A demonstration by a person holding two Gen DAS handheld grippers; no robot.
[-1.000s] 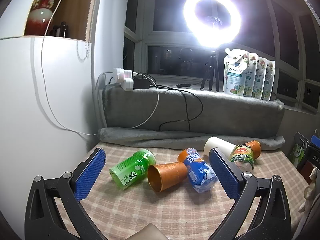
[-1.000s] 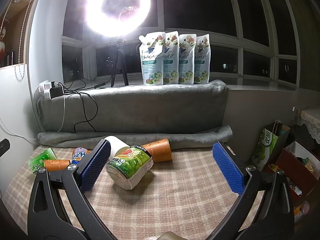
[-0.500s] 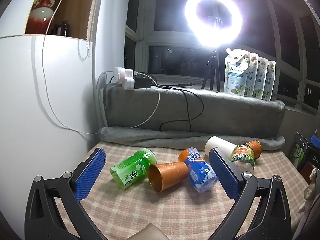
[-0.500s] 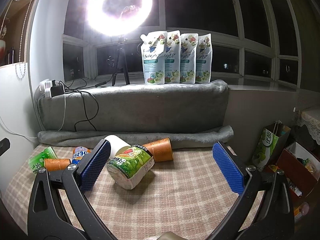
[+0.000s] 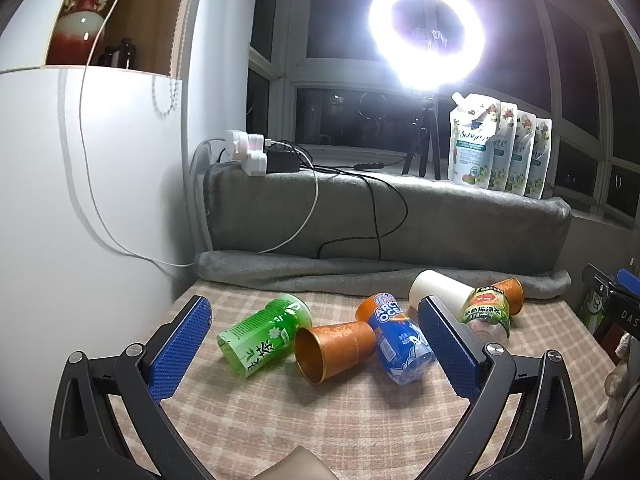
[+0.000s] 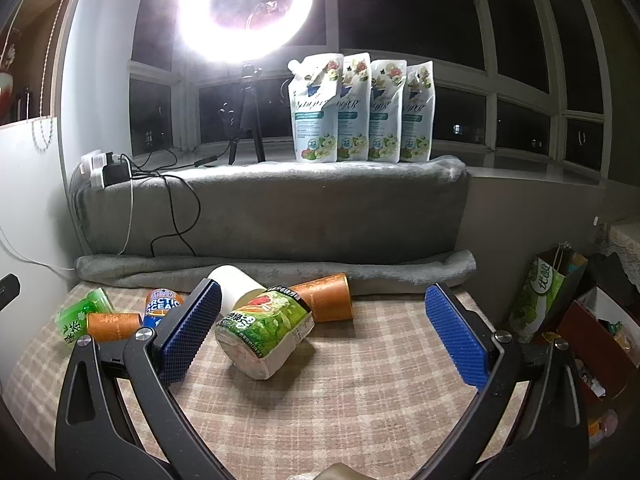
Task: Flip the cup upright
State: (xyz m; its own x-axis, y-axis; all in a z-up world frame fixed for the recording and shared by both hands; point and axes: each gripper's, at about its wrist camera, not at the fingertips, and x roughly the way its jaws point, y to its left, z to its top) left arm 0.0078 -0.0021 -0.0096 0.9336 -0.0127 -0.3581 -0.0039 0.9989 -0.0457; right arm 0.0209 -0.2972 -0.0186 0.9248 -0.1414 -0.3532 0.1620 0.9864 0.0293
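Observation:
Several cups lie on their sides on a checked tablecloth (image 5: 328,424). In the left wrist view there are a green cup (image 5: 264,334), a copper cup (image 5: 334,350) with its mouth toward me, a blue Arctic Ocean cup (image 5: 398,340), a white cup (image 5: 436,286), a green fruit-label cup (image 5: 486,314) and an orange cup (image 5: 512,294). My left gripper (image 5: 316,344) is open and empty, its blue pads either side of the copper cup, short of it. My right gripper (image 6: 322,332) is open and empty, near the fruit-label cup (image 6: 266,330), with the orange cup (image 6: 326,296) behind.
A grey blanket-covered ledge (image 6: 272,208) backs the table, with cables and a power strip (image 5: 256,156), a ring light (image 5: 426,36) on a tripod and several refill pouches (image 6: 360,108). A white cabinet (image 5: 80,200) stands at left. Bags and boxes (image 6: 560,304) sit beyond the right edge.
Both views have shifted only slightly; the cups have not moved and both grippers stay open.

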